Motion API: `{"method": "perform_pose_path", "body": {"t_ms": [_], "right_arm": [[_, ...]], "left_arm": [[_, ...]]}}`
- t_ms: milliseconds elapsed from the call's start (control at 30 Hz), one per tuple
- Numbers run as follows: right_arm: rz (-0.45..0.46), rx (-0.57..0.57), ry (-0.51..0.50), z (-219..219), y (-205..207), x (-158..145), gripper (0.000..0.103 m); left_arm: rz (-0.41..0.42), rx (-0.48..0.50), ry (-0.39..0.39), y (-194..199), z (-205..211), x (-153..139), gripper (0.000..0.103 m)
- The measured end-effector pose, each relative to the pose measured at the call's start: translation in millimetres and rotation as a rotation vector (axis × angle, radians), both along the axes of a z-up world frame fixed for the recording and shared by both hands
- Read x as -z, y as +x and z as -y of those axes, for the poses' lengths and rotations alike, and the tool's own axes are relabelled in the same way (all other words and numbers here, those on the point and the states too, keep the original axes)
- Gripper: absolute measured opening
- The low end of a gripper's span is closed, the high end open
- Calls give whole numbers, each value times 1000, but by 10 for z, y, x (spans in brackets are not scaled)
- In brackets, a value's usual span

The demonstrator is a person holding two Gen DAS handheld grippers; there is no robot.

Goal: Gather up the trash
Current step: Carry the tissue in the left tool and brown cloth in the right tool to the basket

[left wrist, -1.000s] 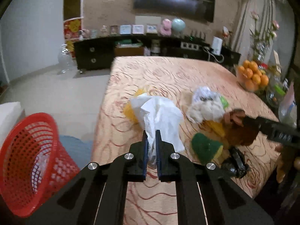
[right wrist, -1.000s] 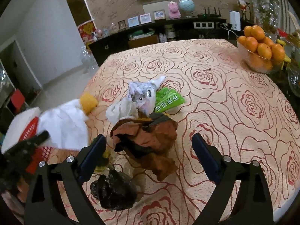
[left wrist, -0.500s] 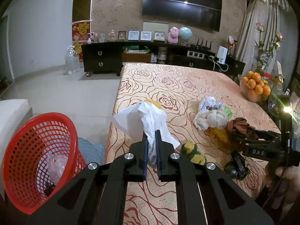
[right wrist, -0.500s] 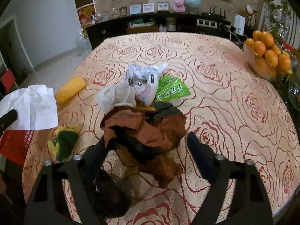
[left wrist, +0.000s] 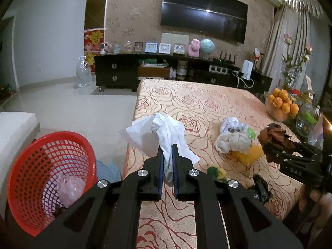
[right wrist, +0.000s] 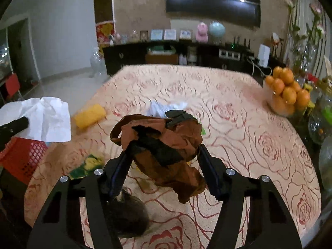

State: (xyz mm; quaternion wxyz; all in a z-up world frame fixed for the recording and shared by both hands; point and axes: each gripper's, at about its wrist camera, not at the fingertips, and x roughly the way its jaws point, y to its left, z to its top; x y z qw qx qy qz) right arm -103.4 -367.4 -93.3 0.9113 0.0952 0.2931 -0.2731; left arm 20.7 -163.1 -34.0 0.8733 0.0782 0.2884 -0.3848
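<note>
My left gripper (left wrist: 167,151) is shut on a white tissue (left wrist: 164,128), which it holds up over the table's left edge, to the right of the red mesh basket (left wrist: 41,166). The basket stands on the floor with some pink wrap inside. My right gripper (right wrist: 164,151) has a crumpled brown and black paper wad (right wrist: 164,137) between its jaws; they are closing, the pads press on it, and it hangs above the tablecloth. The left wrist view shows that brown wad (left wrist: 274,139) at the far right. In the right wrist view the tissue (right wrist: 47,120) shows at the left.
On the rose-patterned table (left wrist: 197,103) lie a white crumpled bag (left wrist: 232,139), a yellow sponge (right wrist: 89,116), a green-yellow scrubber (right wrist: 87,164) and a black lump (right wrist: 128,215). A bowl of oranges (right wrist: 288,91) and glass jars stand at the right edge. A hand shows at the lower right.
My left gripper has carried the tissue up off the table and leftward, nearer the basket. The right jaws have closed on the brown wad and lifted it.
</note>
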Motion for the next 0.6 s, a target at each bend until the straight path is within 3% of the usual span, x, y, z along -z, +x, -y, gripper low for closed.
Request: {"method": "perform_pose_path", "body": {"t_ms": [600], "right_arm": [[91,-126,-22,-375,266,-413,62]], "left_arm": [[95,-144,-78,134,-633,-477,7]]}}
